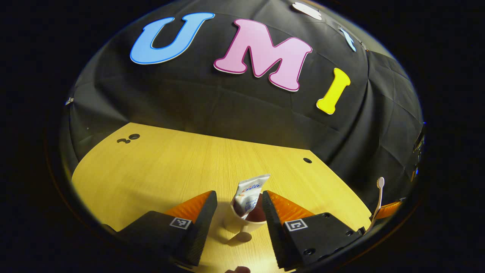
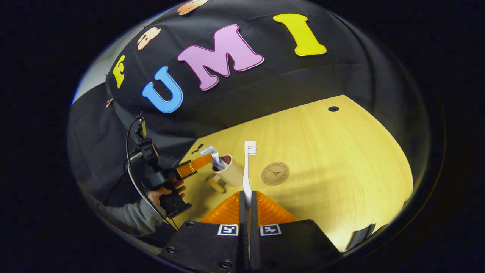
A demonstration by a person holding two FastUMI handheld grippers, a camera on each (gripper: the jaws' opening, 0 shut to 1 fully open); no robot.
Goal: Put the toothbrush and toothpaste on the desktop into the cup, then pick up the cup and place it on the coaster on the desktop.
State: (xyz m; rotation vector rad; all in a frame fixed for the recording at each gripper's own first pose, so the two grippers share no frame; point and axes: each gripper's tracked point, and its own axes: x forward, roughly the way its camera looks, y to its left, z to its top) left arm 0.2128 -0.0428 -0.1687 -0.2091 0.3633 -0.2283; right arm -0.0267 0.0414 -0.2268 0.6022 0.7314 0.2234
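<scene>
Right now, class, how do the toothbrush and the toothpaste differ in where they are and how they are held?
The toothpaste stands in the cup, free of any grip; the toothbrush is outside the cup, clamped in the right gripper. The toothpaste leans on the rim; the toothbrush stands upright, bristles up. The left gripper straddles the cup, jaws open.

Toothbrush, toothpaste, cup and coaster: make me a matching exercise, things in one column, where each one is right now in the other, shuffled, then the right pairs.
Things:
1. toothbrush
2. toothpaste
3. cup
4. coaster

Places:
A. standing in the cup, top poking out
B. lying flat on the desktop with nothing on it
C. clamped upright between the right tool's fingers
D. on the desktop between the left tool's open fingers

Pairs: 1-C, 2-A, 3-D, 4-B
</scene>
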